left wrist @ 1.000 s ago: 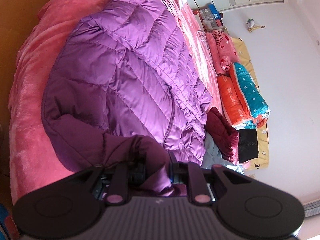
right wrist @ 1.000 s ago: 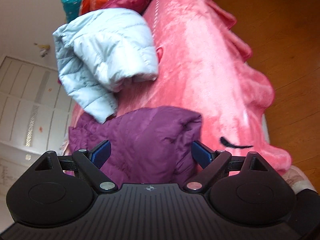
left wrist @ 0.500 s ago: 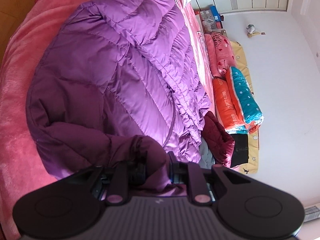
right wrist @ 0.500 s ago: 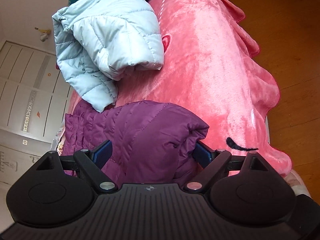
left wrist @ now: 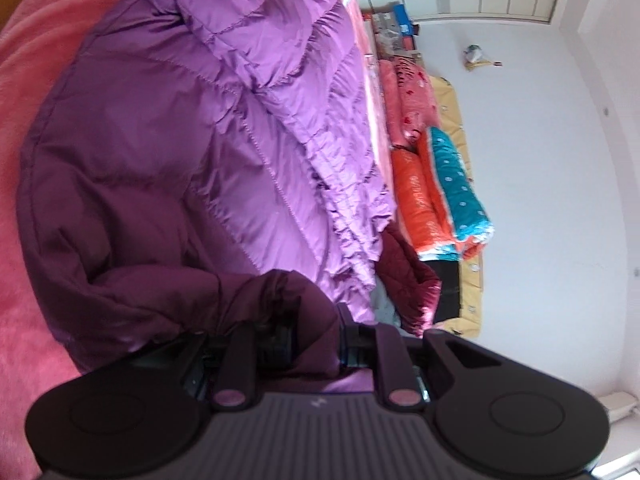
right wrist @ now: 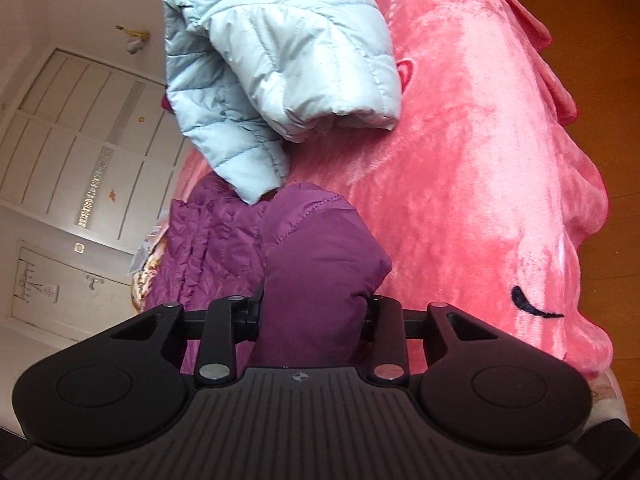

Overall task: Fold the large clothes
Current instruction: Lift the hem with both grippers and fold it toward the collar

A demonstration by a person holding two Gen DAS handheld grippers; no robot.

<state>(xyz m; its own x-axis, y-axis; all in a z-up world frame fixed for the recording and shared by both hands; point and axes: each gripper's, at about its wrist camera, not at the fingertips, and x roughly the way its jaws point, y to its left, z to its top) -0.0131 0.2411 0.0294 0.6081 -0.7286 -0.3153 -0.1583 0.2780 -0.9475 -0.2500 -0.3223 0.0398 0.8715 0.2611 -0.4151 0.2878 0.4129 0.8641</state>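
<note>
Pinching purple jacket [left wrist: 168, 152] folds, both hand-held grippers, right [right wrist: 314, 316] just closing, left [left wrist: 316, 344] clamped.

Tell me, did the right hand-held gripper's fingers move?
Yes. The right hand-held gripper has just been closing, pinching the purple down jacket that earlier sat loose between them.

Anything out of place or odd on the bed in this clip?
Only the light blue puffer jacket: it lies crumpled in a heap on the pink blanket, one part draped over the purple down jacket being folded. Both grippers, left and right, clamp purple fabric. No damage visible.
</note>
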